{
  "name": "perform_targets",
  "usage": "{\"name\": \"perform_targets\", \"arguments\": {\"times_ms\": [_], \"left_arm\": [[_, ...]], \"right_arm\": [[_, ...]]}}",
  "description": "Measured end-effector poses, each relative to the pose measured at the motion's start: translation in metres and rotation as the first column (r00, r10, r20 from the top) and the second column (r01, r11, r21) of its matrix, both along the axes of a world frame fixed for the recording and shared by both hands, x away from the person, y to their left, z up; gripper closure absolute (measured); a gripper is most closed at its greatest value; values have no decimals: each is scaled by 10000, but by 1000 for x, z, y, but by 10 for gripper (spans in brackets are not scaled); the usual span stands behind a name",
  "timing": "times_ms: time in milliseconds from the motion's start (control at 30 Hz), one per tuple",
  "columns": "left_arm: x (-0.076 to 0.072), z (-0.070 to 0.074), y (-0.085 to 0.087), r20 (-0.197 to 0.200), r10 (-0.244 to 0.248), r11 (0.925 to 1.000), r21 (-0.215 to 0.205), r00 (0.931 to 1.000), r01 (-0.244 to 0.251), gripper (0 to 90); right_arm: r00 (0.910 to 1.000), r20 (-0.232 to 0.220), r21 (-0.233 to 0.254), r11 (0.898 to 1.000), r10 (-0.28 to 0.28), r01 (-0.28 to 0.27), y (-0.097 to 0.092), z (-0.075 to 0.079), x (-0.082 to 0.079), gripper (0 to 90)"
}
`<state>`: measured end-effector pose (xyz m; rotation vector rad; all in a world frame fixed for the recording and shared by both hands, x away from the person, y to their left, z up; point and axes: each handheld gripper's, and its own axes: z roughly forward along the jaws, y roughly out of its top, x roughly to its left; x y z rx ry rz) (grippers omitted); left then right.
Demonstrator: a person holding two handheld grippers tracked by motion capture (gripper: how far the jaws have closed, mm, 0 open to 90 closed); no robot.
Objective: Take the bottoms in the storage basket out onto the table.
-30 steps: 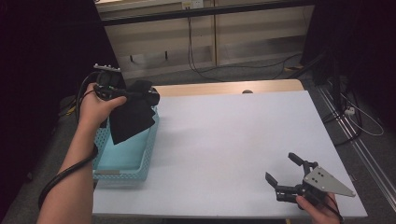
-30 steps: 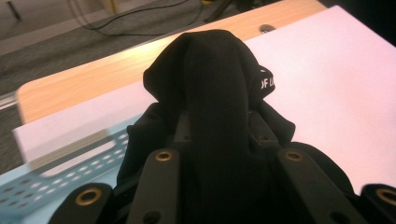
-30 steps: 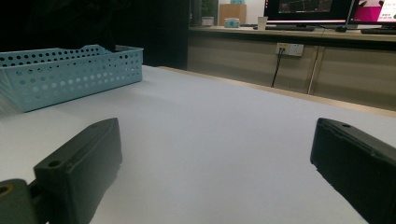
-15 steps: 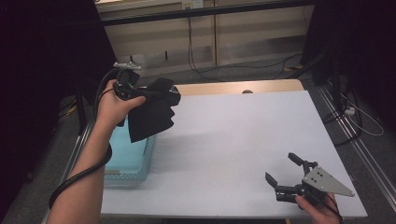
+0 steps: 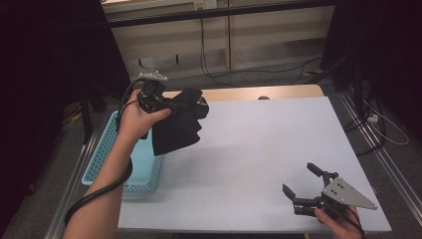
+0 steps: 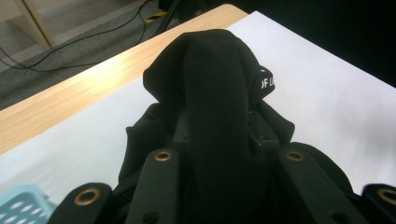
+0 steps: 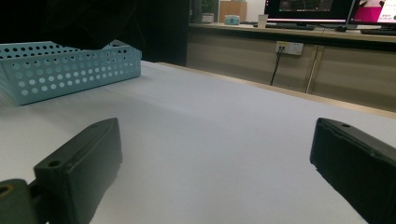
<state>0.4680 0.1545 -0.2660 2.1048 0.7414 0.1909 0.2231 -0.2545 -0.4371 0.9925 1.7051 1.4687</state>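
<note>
Lab — monitors point(image 7: 327, 9) (wall sockets point(image 7: 289, 47)), trailing cables point(image 5: 259, 74).

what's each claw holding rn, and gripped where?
Left claw is shut on the black cloth, pinched at a bunched fold near its top; the rest hangs free beside the blue basket. Right claw is open, holding nothing.

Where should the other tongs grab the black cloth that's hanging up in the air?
Probably the loose lower edge of the black cloth, coming from the table side on its right. The left tongs already pinch its bunched top, so the rest hangs free above the white table, beside the blue basket. The open right tongs sit on that side.
</note>
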Motion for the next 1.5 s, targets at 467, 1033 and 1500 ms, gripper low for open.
{"name": "perform_targets", "arguments": {"times_ms": [467, 1033, 1500], "left_arm": [[-9, -29, -26, -22, -481, 9974, -539, 9988, 479, 708], [-30, -65, -54, 195, -1310, 9880, -802, 9912, 1321, 702], [-48, -109, -70, 15, -1818, 9772, -1115, 9833, 1808, 696]], "right_arm": [[10000, 35, -13, 10000, -9, 9, -1, 0, 0, 14], [10000, -24, -146, 9999, 77, -77, 0, 0, 0, 13], [10000, -54, -169, 9998, 70, -71, 1, -1, 0, 14]]}}
